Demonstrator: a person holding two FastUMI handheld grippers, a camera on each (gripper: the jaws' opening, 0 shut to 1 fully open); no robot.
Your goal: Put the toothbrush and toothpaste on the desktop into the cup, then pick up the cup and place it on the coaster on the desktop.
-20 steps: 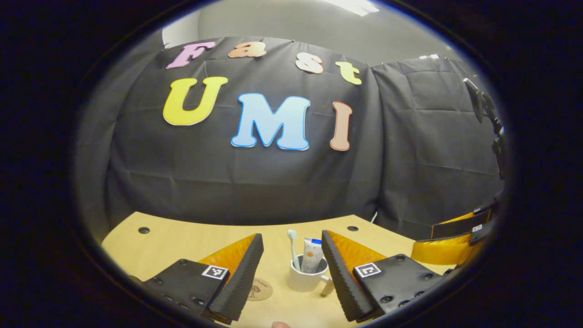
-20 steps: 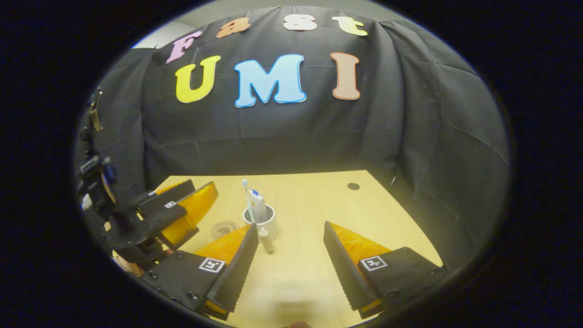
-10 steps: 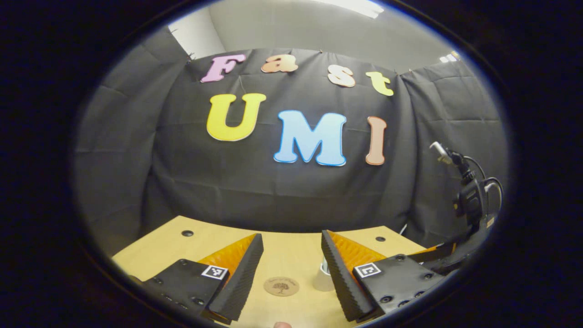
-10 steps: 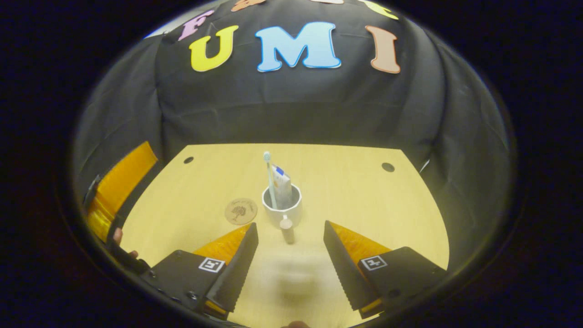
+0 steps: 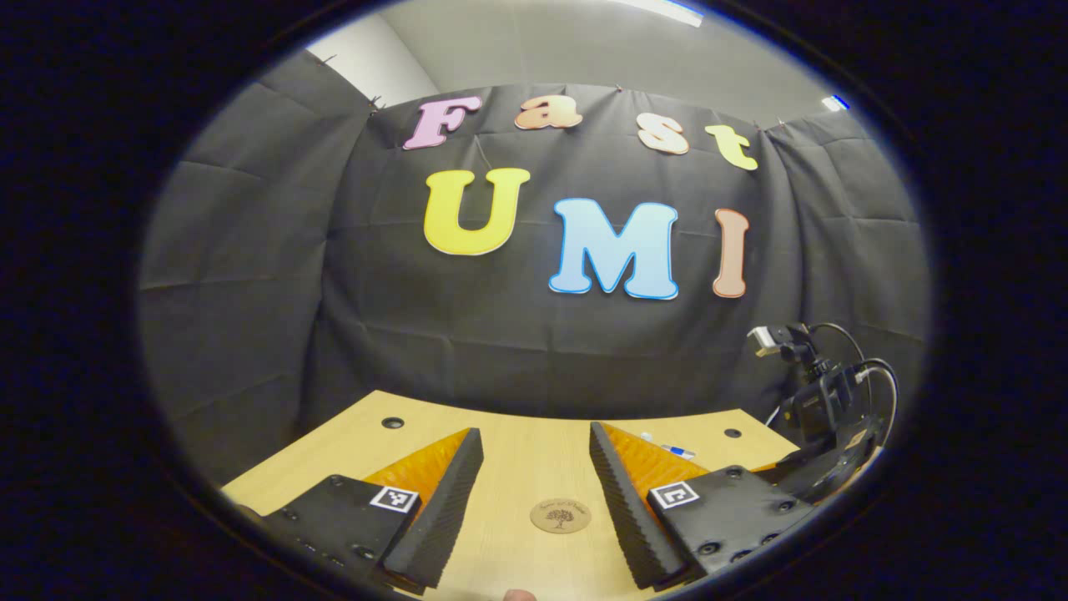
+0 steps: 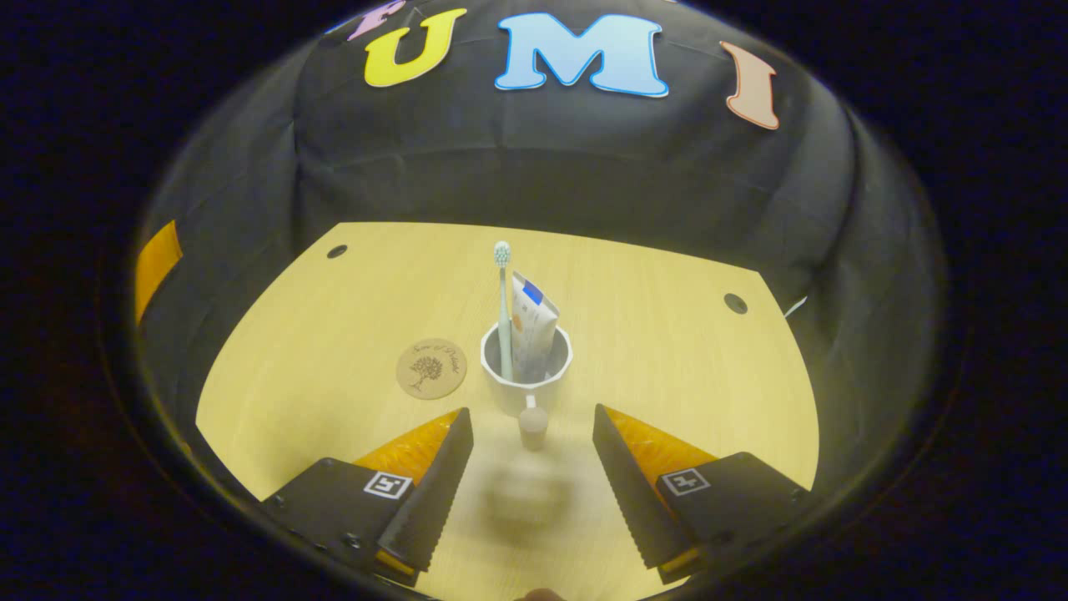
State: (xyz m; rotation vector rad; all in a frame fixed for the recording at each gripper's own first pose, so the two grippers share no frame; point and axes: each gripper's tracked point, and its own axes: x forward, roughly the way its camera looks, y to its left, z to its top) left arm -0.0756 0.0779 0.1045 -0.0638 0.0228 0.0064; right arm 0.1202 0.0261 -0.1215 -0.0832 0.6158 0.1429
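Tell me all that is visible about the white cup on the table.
The cup is a white, glossy mug, ceramic by its look, standing upright on the wooden table. Its handle points toward the right tongs, which are open and do not touch it. Inside stand a toothbrush, bristles up, and a toothpaste tube, both leaning on the rim. The round coaster lies just beside the cup on the table, apart from it; the cup is not yet on it.
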